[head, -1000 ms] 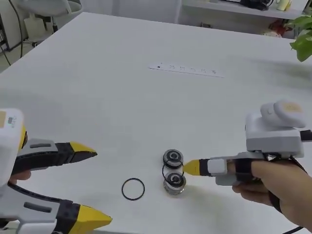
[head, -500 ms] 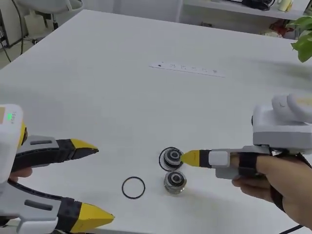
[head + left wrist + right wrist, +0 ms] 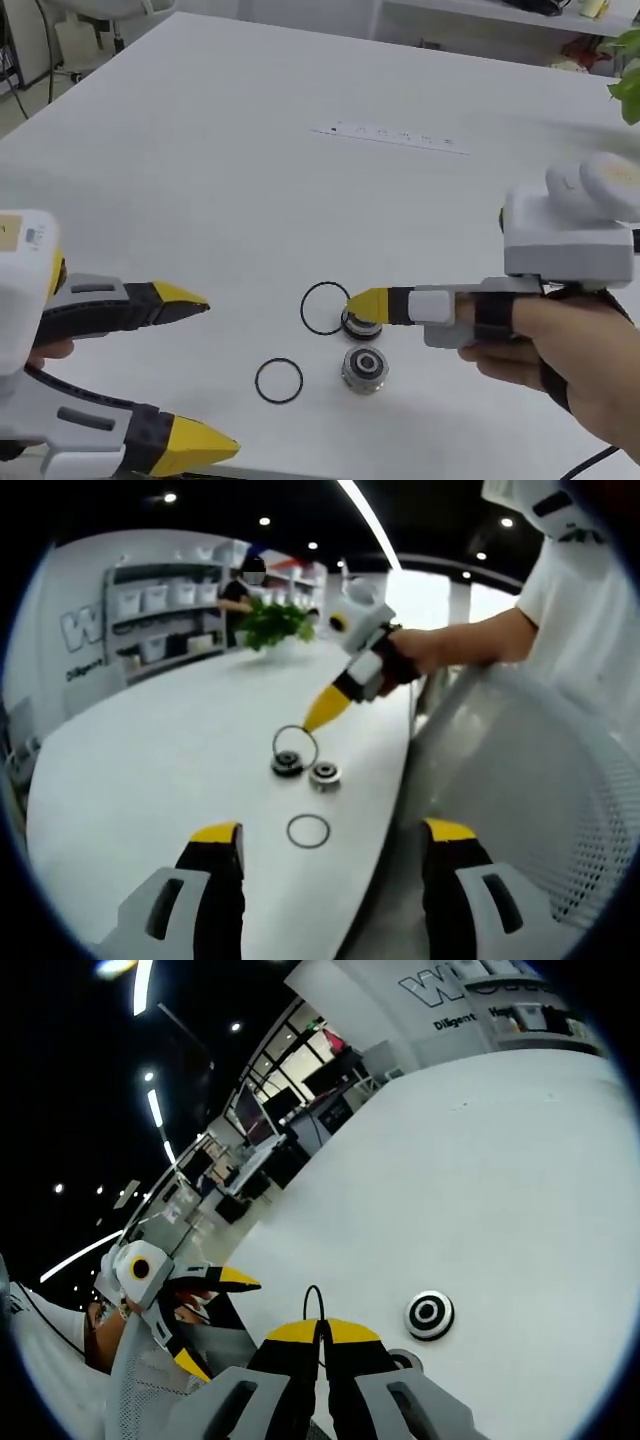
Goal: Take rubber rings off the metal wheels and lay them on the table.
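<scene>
Two metal wheels lie close together near the table's front edge, one (image 3: 363, 366) nearer me and one (image 3: 364, 325) partly under the right gripper's tip. My right gripper (image 3: 352, 303) is shut on a thin black rubber ring (image 3: 322, 308), which hangs just left of the farther wheel. In the right gripper view the ring (image 3: 316, 1305) runs edge-on between the shut jaws (image 3: 321, 1334), with a wheel (image 3: 430, 1314) beyond. A second ring (image 3: 279, 380) lies flat on the table. My left gripper (image 3: 215, 375) stands open at the lower left, holding nothing. The left gripper view takes in both wheels (image 3: 288, 764) (image 3: 324, 773).
A white power strip (image 3: 390, 138) lies across the middle of the table (image 3: 200, 150). Green plant leaves (image 3: 628, 85) reach in at the far right. A white mesh chair (image 3: 530, 780) stands by the table's edge beside a person in a white shirt.
The right gripper has pulled the ring off the farther wheel and carried it up and to the left. The left gripper has stayed open and still.
</scene>
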Demonstrator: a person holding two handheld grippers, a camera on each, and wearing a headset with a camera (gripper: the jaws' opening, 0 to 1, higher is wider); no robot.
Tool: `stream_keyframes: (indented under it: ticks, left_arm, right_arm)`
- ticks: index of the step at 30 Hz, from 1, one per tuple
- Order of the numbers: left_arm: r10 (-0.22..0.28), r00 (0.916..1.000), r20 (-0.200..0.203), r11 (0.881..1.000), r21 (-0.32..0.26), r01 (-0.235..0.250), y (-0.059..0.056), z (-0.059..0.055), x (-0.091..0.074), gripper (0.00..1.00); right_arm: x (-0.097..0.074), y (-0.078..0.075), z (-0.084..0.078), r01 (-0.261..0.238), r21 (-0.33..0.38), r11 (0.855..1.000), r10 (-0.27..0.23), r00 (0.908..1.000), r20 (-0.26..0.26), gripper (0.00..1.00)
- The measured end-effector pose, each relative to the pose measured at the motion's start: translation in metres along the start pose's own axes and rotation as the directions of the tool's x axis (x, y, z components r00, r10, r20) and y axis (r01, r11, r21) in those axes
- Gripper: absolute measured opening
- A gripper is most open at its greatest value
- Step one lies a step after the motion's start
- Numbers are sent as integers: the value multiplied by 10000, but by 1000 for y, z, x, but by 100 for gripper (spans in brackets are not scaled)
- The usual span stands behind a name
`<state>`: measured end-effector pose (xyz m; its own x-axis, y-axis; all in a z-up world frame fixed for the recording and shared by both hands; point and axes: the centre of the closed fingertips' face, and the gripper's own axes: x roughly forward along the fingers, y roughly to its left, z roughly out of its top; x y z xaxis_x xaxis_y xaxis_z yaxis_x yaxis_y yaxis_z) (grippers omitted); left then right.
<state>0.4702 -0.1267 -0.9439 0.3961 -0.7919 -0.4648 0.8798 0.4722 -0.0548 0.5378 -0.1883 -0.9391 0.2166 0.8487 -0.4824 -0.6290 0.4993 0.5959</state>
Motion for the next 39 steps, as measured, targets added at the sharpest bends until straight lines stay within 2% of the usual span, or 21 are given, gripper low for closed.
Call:
stream_keyframes:
  ticks: [6,12,13,15,17,19,27,39]
  left_arm:
    - [-59,9999,-142,10000,68,59,-1,-2,1,73]
    - [-34,9999,-147,10000,45,34,0,-3,0,73]
    - [-35,9999,-154,10000,45,36,0,-3,0,73]
    - [-37,9999,-161,10000,53,38,0,-3,0,73]
    - [-27,9999,-169,10000,55,28,0,-3,0,73]
    - [-10,9998,-181,10000,47,11,1,-4,0,73]
    - [111,9999,-118,9999,33,-110,3,-3,-1,73]
    - [158,9998,-120,9999,-62,-158,4,-4,-1,72]
  right_arm:
    - [15,8,-1,-207,-136,9997,203,9992,-333,0]
    - [30,9,-13,-360,-80,9993,353,9966,-738,0]
    - [30,7,-16,-454,143,9989,464,9963,-724,0]
    - [32,-1,-25,-293,350,9990,322,9956,-877,0]
    - [30,-9,-40,-42,381,9993,94,9902,-1393,0]
    - [28,-18,-50,127,351,9993,-66,9858,-1677,0]
    - [27,-25,-54,401,450,9982,-314,9831,-1802,0]
    - [33,-24,-62,351,251,9991,-290,9768,-2124,0]
